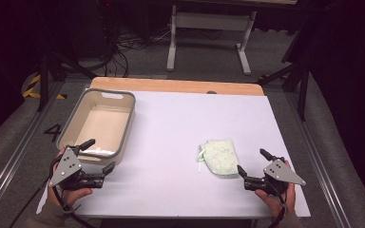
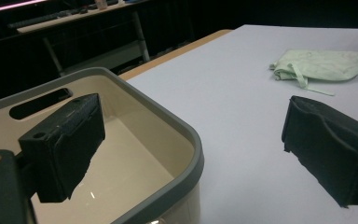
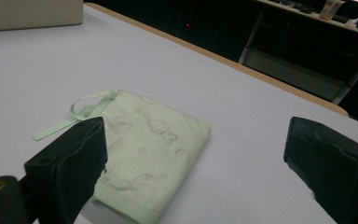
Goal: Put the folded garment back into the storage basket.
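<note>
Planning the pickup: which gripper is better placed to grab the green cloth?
Right. The right gripper is open beside the green cloth; the left gripper hangs open at the bin.

Folded green cloth (image 3: pixel 151 151) running off the bottom edge in the right gripper view, its near left corner lying hidden behind the left jaw. Grey-rimmed tub (image 2: pixel 189 135) being cut off at the left and bottom edges in the left gripper view, part of its floor sitting behind a jaw. Forearms leaving the high view at the bottom edge. Clutter on the dark far shelf (image 3: pixel 335 9) staying too blurred to identify.
</note>
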`<act>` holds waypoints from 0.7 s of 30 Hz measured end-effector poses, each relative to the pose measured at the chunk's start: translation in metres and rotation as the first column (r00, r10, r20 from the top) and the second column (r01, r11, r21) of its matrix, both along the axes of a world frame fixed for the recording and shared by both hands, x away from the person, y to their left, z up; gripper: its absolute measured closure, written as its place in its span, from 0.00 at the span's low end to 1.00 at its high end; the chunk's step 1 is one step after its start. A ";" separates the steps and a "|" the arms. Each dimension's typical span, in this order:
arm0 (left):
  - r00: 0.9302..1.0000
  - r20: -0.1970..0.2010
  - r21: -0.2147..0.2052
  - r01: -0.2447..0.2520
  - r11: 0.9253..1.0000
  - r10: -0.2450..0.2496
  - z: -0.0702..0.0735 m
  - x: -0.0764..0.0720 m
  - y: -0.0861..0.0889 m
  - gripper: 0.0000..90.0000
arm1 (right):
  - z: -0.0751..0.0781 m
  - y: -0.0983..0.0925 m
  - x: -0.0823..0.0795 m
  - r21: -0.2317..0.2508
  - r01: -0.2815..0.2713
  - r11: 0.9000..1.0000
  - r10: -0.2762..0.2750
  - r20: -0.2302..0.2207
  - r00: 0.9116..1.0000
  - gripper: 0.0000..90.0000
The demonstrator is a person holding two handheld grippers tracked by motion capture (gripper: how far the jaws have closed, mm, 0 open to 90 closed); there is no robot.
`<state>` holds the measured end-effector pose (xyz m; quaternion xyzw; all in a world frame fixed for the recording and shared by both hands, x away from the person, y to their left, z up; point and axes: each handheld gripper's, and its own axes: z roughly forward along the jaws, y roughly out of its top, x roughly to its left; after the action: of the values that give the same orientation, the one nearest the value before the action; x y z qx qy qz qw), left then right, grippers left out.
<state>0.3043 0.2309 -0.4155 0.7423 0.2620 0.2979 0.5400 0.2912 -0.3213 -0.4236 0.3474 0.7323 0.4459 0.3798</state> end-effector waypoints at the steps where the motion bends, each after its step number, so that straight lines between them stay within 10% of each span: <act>1: 1.000 0.003 0.002 0.006 1.000 -0.006 -0.001 0.001 -0.002 0.07 | -0.001 -0.001 0.000 0.005 -0.004 1.000 0.004 -0.002 1.000 0.07; 21: 1.000 -0.003 0.037 0.019 0.999 -0.019 -0.006 -0.003 -0.008 0.07 | 0.021 -0.002 0.031 0.074 -0.026 0.997 0.033 -0.088 0.996 0.06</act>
<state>0.3014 0.2232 -0.4219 0.7551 0.2500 0.2966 0.5285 0.3223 -0.3231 -0.4026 0.3696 0.7367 0.4621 0.3272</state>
